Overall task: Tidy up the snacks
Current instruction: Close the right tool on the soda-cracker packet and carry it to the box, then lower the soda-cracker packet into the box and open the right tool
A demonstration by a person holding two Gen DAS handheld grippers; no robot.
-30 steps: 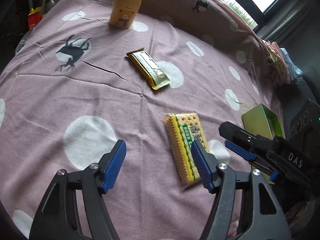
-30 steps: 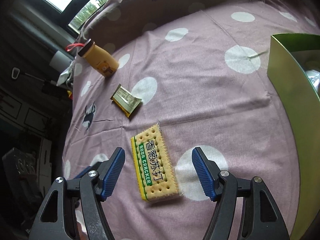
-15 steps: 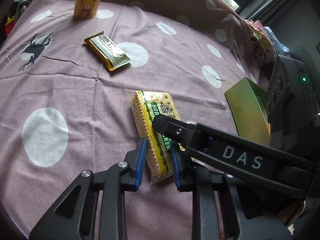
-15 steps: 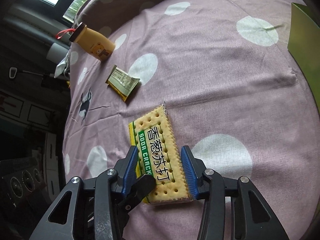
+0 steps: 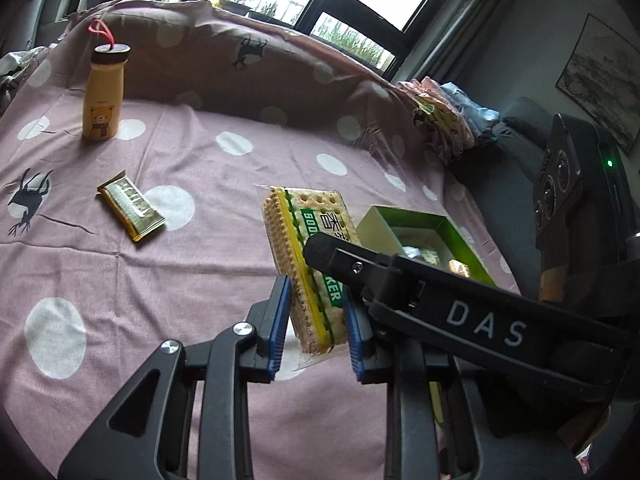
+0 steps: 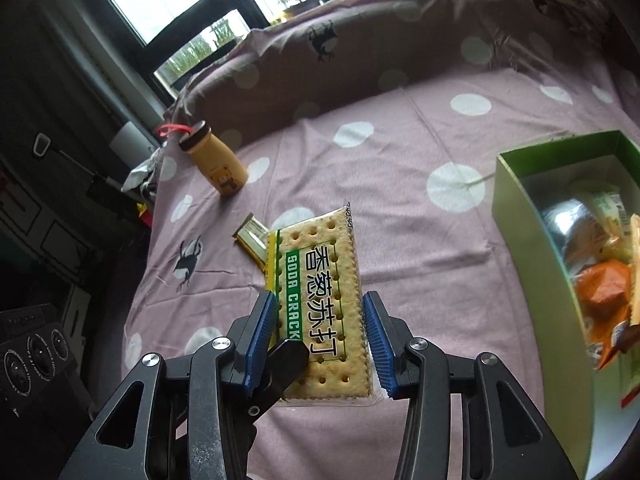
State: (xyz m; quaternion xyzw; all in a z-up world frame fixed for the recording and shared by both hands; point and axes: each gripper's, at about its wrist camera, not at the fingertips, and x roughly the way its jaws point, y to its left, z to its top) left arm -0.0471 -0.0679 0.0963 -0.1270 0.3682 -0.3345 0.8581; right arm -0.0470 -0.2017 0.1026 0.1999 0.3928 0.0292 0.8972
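Right now both of my tongs are clamped on the same soda cracker pack (image 6: 320, 300), and I will place everything else from it. My right gripper (image 6: 320, 344) has its blue pads pressed on the pack's two long edges near its lower end, printed face up toward the camera. My left gripper (image 5: 316, 320) pinches the same pack across its thickness; its jaws drew in within the last moment and now sit narrow with the pack between them, its ridged side edge showing. In the right wrist view a black finger of the left gripper pokes in beside the pack's lower left corner, and in the left wrist view the right gripper's black arm crosses over the pack from the right. The pack is lifted off the purple spotted cloth (image 5: 120, 280). Just to the right of the pack sits the open green box (image 6: 520, 200), with an orange wrapper and other packets lying inside it. Beyond the pack to the left, a gold-wrapped bar (image 5: 132, 212) lies flat on the cloth. Farther off the same way stands a yellow bear bottle (image 5: 102, 96), upright, with a red loop on its dark cap.
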